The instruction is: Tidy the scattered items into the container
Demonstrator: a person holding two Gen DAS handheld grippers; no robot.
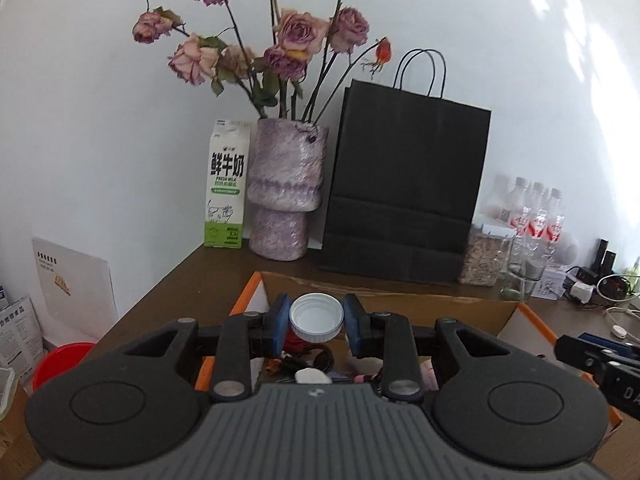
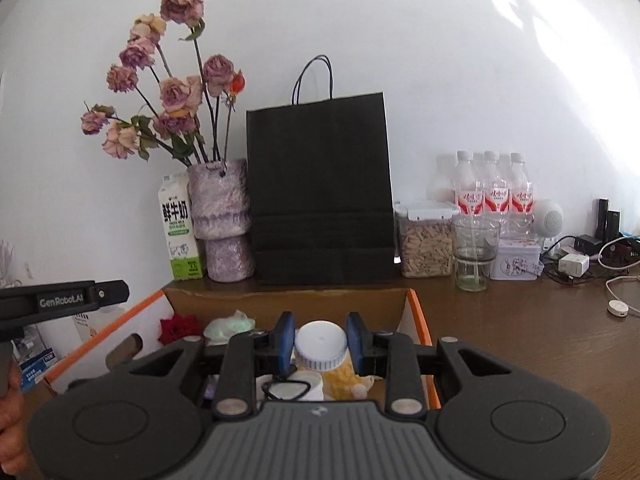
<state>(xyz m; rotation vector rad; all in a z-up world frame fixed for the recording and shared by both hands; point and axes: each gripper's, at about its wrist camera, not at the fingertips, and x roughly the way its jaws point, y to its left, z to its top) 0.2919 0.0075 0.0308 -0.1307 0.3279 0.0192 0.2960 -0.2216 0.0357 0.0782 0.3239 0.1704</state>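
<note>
Fig. legend. Left gripper (image 1: 316, 322) was closed on a white cap (image 1: 317, 317), open side facing the camera, blue fingers (image 1: 280, 322) pinching its ribbed rim from both sides. It hung above the cardboard box (image 1: 404, 304), whose orange-edged walls stood on the brown tabletop (image 1: 168, 296). Right gripper (image 2: 320, 344) held a white-lidded jar (image 2: 321, 344) the same way, fingers (image 2: 285, 340) snug against the lid's sides, also over the box w/ a red rose (image 2: 178, 329), pale green wad (image 2: 230, 326), yellow item (image 2: 340, 380) and black cable (image 2: 286, 388) already inside.

Step judged: release of both loads into the box; task looked well along.

Doing it well, as advice:
- Lower each gripper close to the contents before opening, so the cap does not bounce or roll out.
- Aim for a bare gap; the jar is heavier and could crush the wad or rose.
- Open one side at a time; the two grippers sat near each other (each showed at the other view's edge), so a clash was the main risk.
- Lift straight up afterwards, clear of the box walls.

Black paper bag (image 2: 320, 184), vase of dried roses (image 2: 220, 220) and milk carton (image 2: 180, 232) stood behind the box, apart from the work.
</note>
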